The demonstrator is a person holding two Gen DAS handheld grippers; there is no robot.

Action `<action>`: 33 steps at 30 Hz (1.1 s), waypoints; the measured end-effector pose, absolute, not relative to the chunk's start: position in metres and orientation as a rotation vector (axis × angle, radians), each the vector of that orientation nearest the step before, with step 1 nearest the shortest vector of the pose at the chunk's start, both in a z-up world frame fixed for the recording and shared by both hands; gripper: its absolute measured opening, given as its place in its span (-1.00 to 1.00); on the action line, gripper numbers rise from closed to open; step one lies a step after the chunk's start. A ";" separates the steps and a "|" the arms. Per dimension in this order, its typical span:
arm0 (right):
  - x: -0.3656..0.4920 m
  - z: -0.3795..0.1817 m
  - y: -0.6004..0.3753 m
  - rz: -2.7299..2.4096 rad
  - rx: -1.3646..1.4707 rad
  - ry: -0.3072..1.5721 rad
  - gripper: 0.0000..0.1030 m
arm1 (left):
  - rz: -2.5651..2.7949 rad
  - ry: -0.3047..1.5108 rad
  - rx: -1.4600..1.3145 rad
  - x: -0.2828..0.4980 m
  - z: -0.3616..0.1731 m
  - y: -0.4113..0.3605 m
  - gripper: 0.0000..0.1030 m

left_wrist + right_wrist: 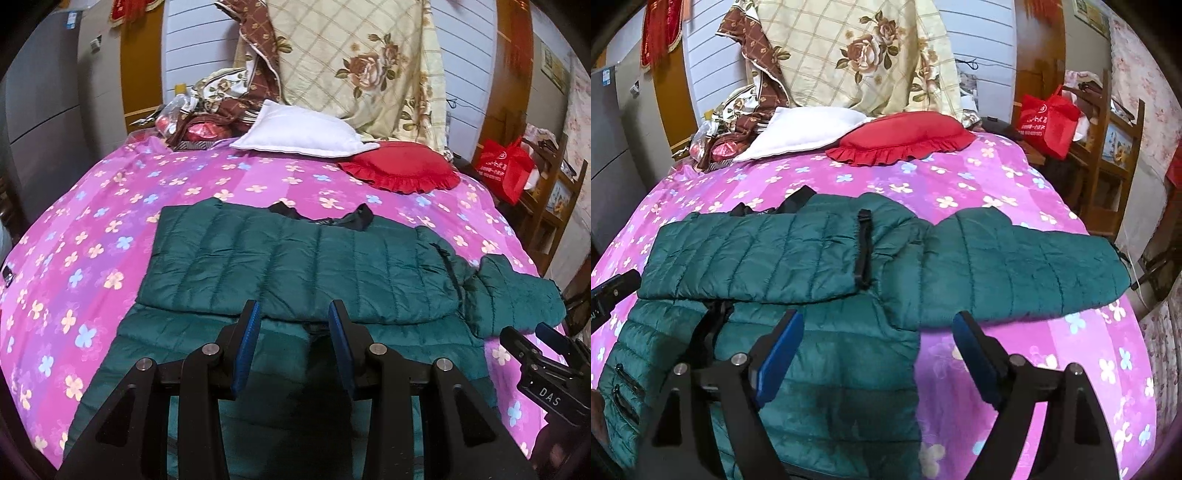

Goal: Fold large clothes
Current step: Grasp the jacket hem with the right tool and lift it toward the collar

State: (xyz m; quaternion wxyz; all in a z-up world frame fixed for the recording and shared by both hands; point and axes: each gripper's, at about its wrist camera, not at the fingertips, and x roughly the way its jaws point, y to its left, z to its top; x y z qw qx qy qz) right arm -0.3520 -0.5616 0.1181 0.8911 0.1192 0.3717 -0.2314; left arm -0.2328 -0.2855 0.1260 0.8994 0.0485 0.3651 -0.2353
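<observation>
A dark green puffer jacket (pixel 388 273) (pixel 827 373) lies flat on the pink flowered bed cover (pixel 92 236) (pixel 990 369). One sleeve (pixel 757 258) is folded across the chest. The other sleeve (pixel 1015 273) (pixel 517 299) stretches out to the right. My left gripper (pixel 294 314) hovers over the jacket's middle, below the folded sleeve's edge, jaws apart with nothing between them. My right gripper (pixel 877 317) stands wide open over the jacket's right side, just below the outstretched sleeve, and holds nothing. Each gripper also shows at the edge of the other's view: right (pixel 535 339), left (pixel 613 291).
At the head of the bed lie a white pillow (pixel 303 129) (pixel 801 129), a red frilled cushion (pixel 402 166) (pixel 905 142) and a heaped floral quilt (pixel 354 62). A red bag (pixel 1047 118) and wooden shelves (pixel 1115 147) stand at the right. A grey fridge (pixel 40 110) stands at the left.
</observation>
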 end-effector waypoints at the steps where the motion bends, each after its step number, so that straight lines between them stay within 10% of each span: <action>1: -0.353 0.118 -0.563 -0.483 0.246 0.774 0.67 | -0.489 0.754 0.100 -0.233 0.126 -0.287 -0.62; 33: -0.367 0.099 -0.665 -0.647 0.288 0.789 0.69 | -0.576 0.787 0.100 -0.218 0.107 -0.339 -0.62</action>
